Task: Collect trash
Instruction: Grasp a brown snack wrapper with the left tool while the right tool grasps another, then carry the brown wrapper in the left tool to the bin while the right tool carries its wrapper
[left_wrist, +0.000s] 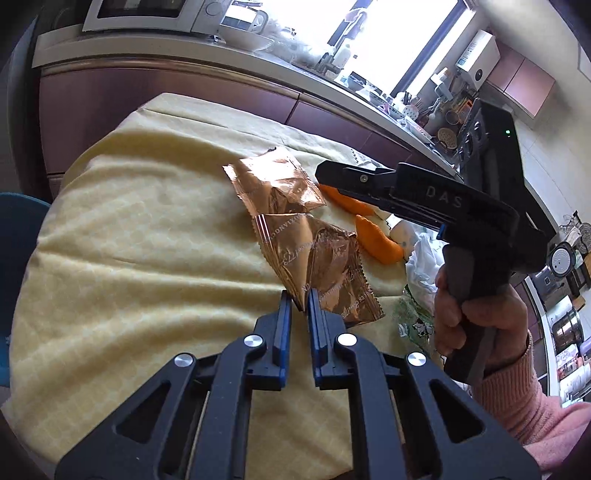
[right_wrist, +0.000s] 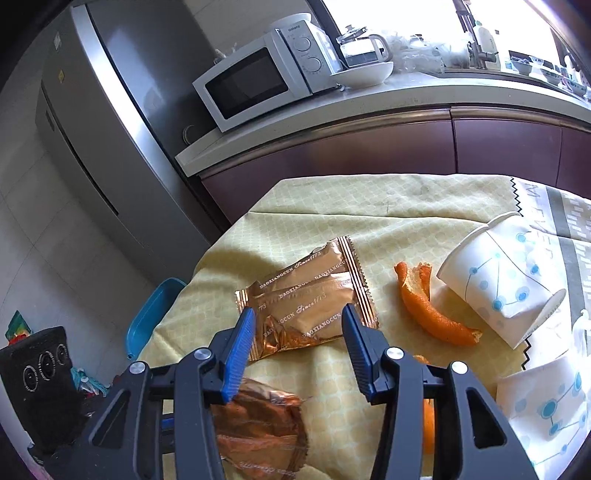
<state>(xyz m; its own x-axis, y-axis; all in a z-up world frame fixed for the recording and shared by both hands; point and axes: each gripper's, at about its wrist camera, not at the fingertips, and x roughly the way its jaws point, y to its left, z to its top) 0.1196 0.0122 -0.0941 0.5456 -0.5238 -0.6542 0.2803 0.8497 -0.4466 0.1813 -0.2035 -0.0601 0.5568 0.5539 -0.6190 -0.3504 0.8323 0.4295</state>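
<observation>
Yellow tablecloth (left_wrist: 129, 229); left gripper (left_wrist: 300, 300) jaws pinch wrapper (left_wrist: 328, 269) edge; right gripper (right_wrist: 297, 321) jaws open.

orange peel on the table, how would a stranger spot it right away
Start at the yellow tablecloth below the kitchen counter. Between the copper snack wrapper and the tipped white paper cup lies the orange peel. It is the only bright orange, curved strip there, with a ragged end.

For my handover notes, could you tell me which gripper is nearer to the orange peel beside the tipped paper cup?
Right. The right gripper hangs open over a copper wrapper just beside the orange peel. The left gripper, pinching another wrapper, sits farther away.
</observation>
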